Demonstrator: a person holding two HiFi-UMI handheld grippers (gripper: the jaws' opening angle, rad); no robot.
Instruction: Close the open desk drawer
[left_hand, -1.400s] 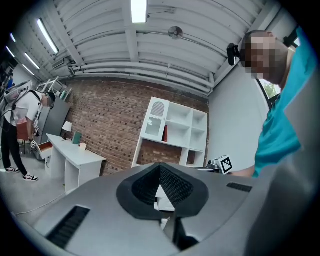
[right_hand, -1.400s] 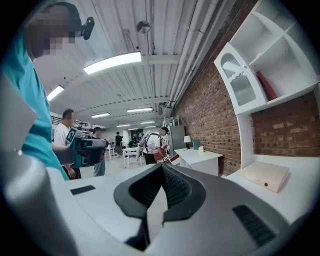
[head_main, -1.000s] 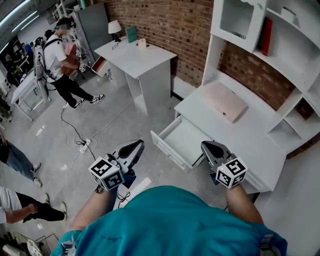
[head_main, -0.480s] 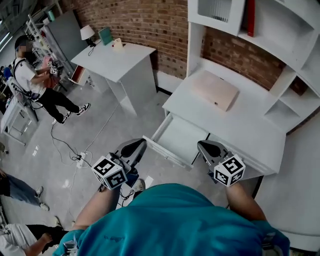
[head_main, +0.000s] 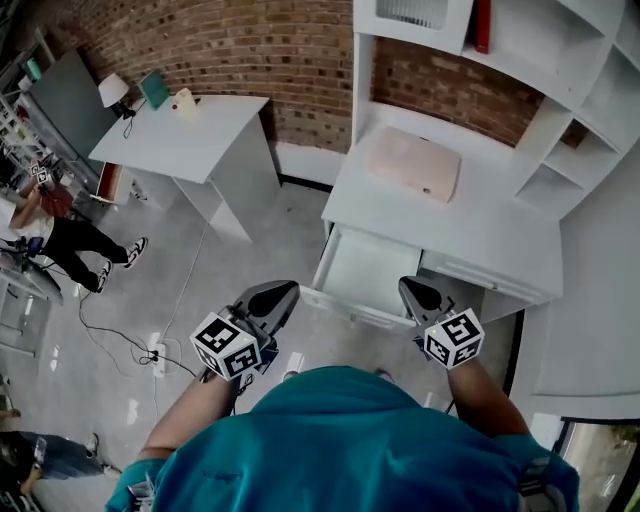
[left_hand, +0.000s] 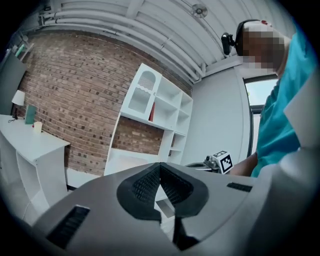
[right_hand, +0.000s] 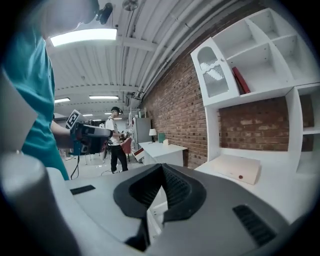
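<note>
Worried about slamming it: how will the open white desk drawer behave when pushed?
The drawer looks empty, so probably light and quick to slide. Its wide front panel seems rigid; an off-centre push may skew it.

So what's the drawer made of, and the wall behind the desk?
The drawer looks like white-painted wood or board, smooth and matte; I can't tell which. The wall is rough red-brown brick, with pale mortar lines showing.

1. Bright, even indoor light; ceiling light strip (right_hand: 82, 36) glares in right gripper view.
2. Window (left_hand: 259, 97) blown out in left gripper view.
3. Both gripper views: heavy fisheye, dark vignetted corners.
4. Head view sharp, brick wall (head_main: 200, 50) bowed.
</note>
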